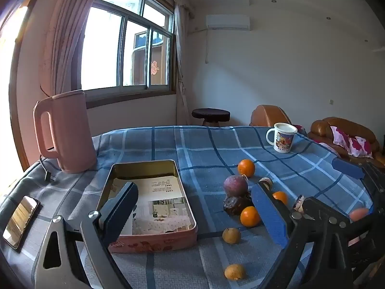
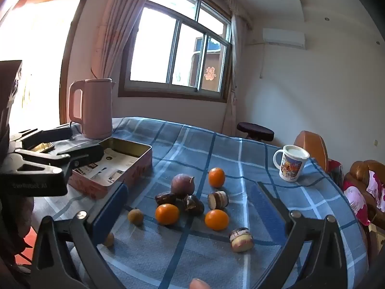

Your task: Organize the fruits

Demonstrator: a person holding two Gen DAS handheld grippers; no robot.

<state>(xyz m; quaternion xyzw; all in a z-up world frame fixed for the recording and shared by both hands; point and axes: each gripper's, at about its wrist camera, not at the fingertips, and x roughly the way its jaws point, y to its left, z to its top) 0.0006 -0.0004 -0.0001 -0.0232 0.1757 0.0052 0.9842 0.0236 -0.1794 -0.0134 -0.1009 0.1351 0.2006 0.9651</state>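
Three oranges [image 2: 216, 177] [image 2: 167, 213] [image 2: 216, 219], a round purple fruit [image 2: 182, 183], two dark dates [image 2: 164, 198] and two small brown fruits [image 2: 135, 216] lie loose on the blue checked cloth. Left of them sits an open pink tin [image 1: 144, 165] with a printed sheet inside. My left gripper [image 1: 192, 192] is open above the tin's right edge, holding nothing. My right gripper [image 2: 191, 187] is open as well, hanging over the fruit pile without touching any of it. The left gripper's right finger [image 1: 269, 214] partly hides one orange [image 1: 280, 197].
Two small wrapped cakes [image 2: 217, 200] [image 2: 241, 239] lie among the fruit. A pink kettle [image 1: 65, 132] stands behind the tin, and a phone [image 1: 20, 221] lies at the left. A printed mug [image 2: 292, 163] stands at the back right. Sofa and stool lie beyond the table.
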